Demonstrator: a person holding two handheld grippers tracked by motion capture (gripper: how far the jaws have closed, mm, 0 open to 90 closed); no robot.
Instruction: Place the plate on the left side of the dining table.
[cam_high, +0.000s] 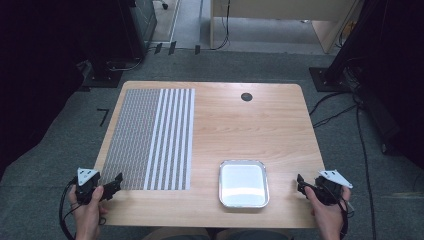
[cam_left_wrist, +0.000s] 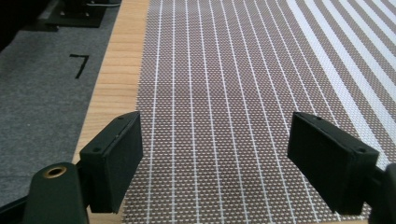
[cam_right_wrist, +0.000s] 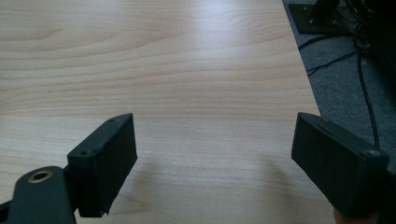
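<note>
High view first: the left gripper (cam_high: 116, 183) sits in the person's left hand (cam_high: 89, 204) at the near left corner of the light wooden table (cam_high: 240, 125), its jaws spread wide with nothing between them. Straight ahead of those jaws, and partly under them, lies the woven brown placemat with white stripes (cam_high: 150, 137), flat on the wood. The left gripper view looks along the same gripper (cam_left_wrist: 215, 154) onto that placemat (cam_left_wrist: 224, 84): both black jaws hover over the weave, well apart, gripping nothing, with the table's bare edge (cam_left_wrist: 116, 70) just outside the jaw at that view's left.

The right gripper (cam_high: 301, 184) is held by the right hand (cam_high: 327, 207) at the near right corner, also wide open and empty. A shiny rectangular metal tray (cam_high: 243, 183) rests near it, towards the table's middle, apart from its jaws. In the right gripper view the gripper (cam_right_wrist: 215, 154) faces bare wood (cam_right_wrist: 187, 70).
</note>
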